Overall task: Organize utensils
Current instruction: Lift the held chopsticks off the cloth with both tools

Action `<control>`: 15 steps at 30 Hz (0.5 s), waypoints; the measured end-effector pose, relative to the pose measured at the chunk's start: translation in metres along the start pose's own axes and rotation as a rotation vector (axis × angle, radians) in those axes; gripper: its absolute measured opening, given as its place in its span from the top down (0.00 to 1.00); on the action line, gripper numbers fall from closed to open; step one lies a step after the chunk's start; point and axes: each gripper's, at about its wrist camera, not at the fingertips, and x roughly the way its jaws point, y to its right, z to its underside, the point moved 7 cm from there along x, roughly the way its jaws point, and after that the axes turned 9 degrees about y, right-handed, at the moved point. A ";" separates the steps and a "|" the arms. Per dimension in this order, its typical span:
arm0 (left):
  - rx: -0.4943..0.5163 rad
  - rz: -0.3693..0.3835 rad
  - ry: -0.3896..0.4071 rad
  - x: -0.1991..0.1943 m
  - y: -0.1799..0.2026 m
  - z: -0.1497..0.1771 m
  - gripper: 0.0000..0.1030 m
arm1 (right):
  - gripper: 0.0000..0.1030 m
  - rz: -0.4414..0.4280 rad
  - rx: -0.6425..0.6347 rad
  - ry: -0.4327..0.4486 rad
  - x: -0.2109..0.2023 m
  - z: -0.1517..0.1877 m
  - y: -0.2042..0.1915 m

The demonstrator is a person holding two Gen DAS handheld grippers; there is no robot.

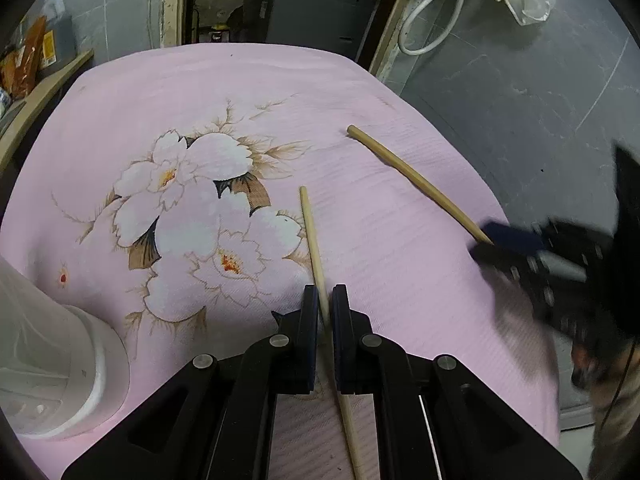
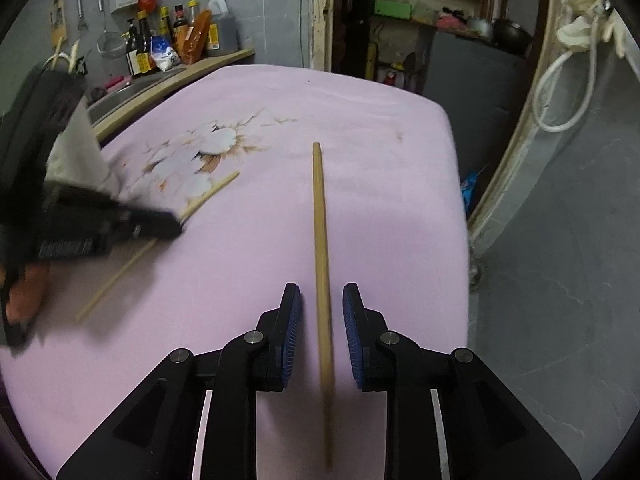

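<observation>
A: How's the light?

B: Dim and flat indoors; the pink cloth (image 1: 360, 92) ahead of the jaws is the brightest area, the doorway (image 2: 420, 20) far beyond them nearly dark.

A: Shadows?

B: Soft ones lie on the cloth under both tools.

A: Sharpness?

B: The right gripper (image 1: 480, 242), off to the side of the left jaws, is motion-smeared. Fisheye bending curves the edges, and black corners frame both views.

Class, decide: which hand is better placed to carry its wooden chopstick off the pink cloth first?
Left. The left gripper is shut on its thin wooden chopstick; the right gripper stands open around the other chopstick.
</observation>
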 end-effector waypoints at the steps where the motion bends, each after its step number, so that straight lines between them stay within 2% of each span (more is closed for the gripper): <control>1: 0.003 0.000 0.001 0.001 0.002 0.002 0.95 | 0.80 -0.017 0.009 -0.011 0.007 -0.007 0.002; 11: 0.001 0.022 -0.005 0.000 0.001 0.003 0.94 | 0.81 -0.059 0.028 -0.092 0.052 -0.037 0.004; 14: -0.002 0.019 0.005 0.000 0.002 0.003 0.95 | 0.94 -0.071 0.046 -0.093 0.054 -0.037 0.003; 15: -0.007 0.022 0.008 -0.002 0.002 0.004 0.96 | 0.94 -0.070 0.054 -0.089 0.053 -0.037 0.003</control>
